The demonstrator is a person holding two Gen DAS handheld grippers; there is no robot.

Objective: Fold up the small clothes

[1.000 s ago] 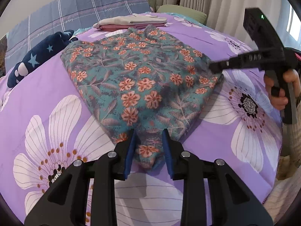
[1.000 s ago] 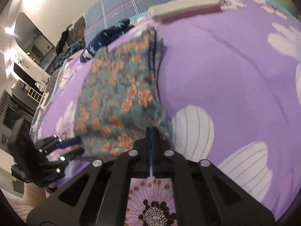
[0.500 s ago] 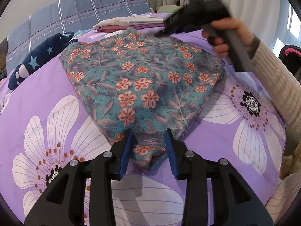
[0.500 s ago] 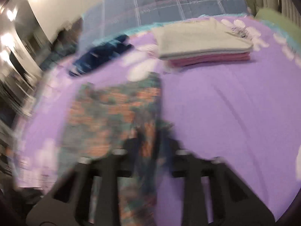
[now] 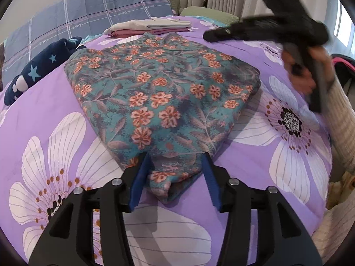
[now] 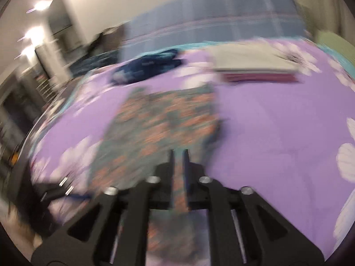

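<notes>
While my right view smears, my left view shows my left gripper (image 5: pixel 175 177) spread wide around the soft floral garment (image 5: pixel 162 93) corner. My right gripper (image 6: pixel 178 173), narrowly parted, holds nothing above the purple flowered bedspread (image 5: pixel 277 166).

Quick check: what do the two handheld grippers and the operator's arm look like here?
Left gripper: black angular plastic frame, silver screws, blue pads lining its fingers. Right gripper: same black frame and silver screws; green LED on its pistol-style body. Bare hand, cream ribbed knit sleeve.
</notes>
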